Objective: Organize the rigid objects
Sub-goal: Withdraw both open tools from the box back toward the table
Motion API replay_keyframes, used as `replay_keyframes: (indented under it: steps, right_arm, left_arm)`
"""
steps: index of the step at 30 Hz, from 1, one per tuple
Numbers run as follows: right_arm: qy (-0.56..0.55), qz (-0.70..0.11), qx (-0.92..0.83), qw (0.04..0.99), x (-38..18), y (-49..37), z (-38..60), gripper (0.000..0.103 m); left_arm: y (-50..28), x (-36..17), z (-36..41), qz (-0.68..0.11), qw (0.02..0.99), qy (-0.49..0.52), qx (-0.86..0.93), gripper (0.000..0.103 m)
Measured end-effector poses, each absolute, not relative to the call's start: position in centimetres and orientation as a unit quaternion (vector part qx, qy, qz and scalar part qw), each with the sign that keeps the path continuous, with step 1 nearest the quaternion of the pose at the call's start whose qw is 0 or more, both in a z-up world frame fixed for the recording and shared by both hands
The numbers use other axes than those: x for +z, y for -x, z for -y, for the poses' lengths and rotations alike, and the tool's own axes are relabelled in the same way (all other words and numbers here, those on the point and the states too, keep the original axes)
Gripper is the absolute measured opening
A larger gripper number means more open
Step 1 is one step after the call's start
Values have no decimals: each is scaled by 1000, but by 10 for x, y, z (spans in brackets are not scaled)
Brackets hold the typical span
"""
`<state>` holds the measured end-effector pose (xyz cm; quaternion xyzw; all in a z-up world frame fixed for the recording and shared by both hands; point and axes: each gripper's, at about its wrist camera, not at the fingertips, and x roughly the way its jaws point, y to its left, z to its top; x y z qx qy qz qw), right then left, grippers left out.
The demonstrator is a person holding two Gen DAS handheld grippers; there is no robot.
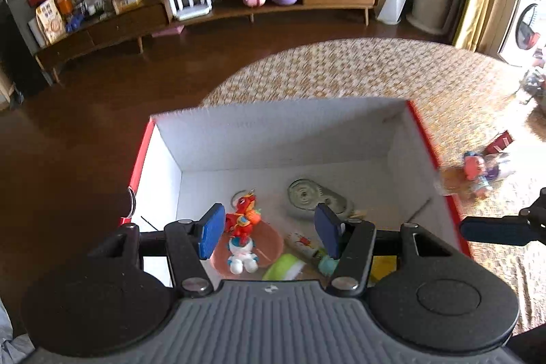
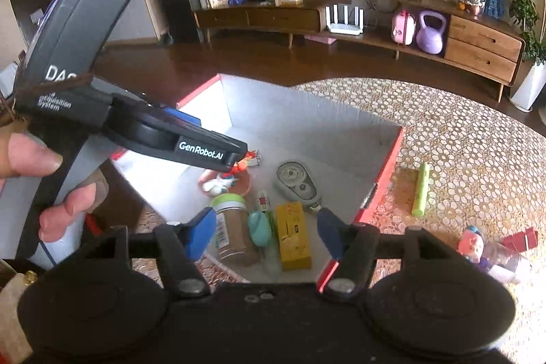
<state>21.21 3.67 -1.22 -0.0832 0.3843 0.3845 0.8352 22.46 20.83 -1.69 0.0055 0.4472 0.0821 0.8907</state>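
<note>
both wrist views look down, close, into the shared box (image 1: 273, 139) (image 2: 307, 111)

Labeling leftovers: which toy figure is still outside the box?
The pink-faced doll on the patterned tablecloth, right of the red-rimmed box; the red dragon and white figure lie inside.

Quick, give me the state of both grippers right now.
Left gripper: open, holding nothing, over the box.
Right gripper: open, holding nothing, over the box's near edge.

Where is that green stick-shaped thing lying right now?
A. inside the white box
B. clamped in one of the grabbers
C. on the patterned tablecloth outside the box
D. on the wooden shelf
C: the green stick lies on the patterned tablecloth, to the right of the box and outside its red edge.
</note>
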Motion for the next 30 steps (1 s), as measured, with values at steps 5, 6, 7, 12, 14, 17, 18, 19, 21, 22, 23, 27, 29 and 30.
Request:
replay_keyframes:
  steps: [5, 6, 7, 12, 14, 17, 18, 19, 21, 22, 23, 27, 29, 30]
  right_arm:
    - [67, -368, 387, 843, 4, -197, -13, 77]
    - [64, -365, 387, 844, 6, -194, -8, 79]
    - [60, -363, 385, 846, 9, -192, -1, 79]
    - [39, -351, 379, 855, 21, -179, 33, 85]
    - [33, -346, 376, 859, 25, -175, 45, 86]
    - [20, -338, 369, 865, 30, -170, 62, 89]
    - [15, -336, 365, 869, 32, -169, 69, 90]
    - [14, -332, 361, 871, 33, -167, 75, 90]
    - [9, -324, 354, 877, 36, -165, 89, 92]
    - [5, -321, 349, 880, 37, -163, 96, 93]
    - [2, -318, 345, 883, 37, -161, 101, 94]
    - [-7, -307, 327, 893, 37, -157, 128, 99]
    - [-10, -303, 316, 899, 36, -155, 140, 102]
    - [-12, -301, 311, 901, 35, -155, 146, 103]
  left_arm:
    - [-207, 3, -190, -423, 903, -2, 69, 57]
    - [-204, 6, -186, -420, 905, -2, 66, 57]
    - [-202, 8, -182, -417, 907, -3, 61, 57]
    - [-184, 21, -158, -400, 916, -13, 44, 61]
    - [-179, 25, -148, -393, 919, -18, 39, 61]
    - [-168, 30, -130, -382, 923, -22, 30, 66]
    - [-166, 31, -125, -379, 925, -23, 27, 68]
    - [-163, 32, -121, -375, 926, -22, 23, 68]
    - [-158, 34, -109, -372, 928, -23, 18, 68]
    - [-156, 35, -105, -371, 928, -23, 15, 68]
    - [-154, 35, -99, -369, 929, -22, 11, 69]
    - [-150, 31, -80, -364, 931, -17, 1, 70]
    - [-150, 29, -72, -361, 933, -13, -5, 74]
    - [-149, 28, -67, -359, 933, -12, -6, 75]
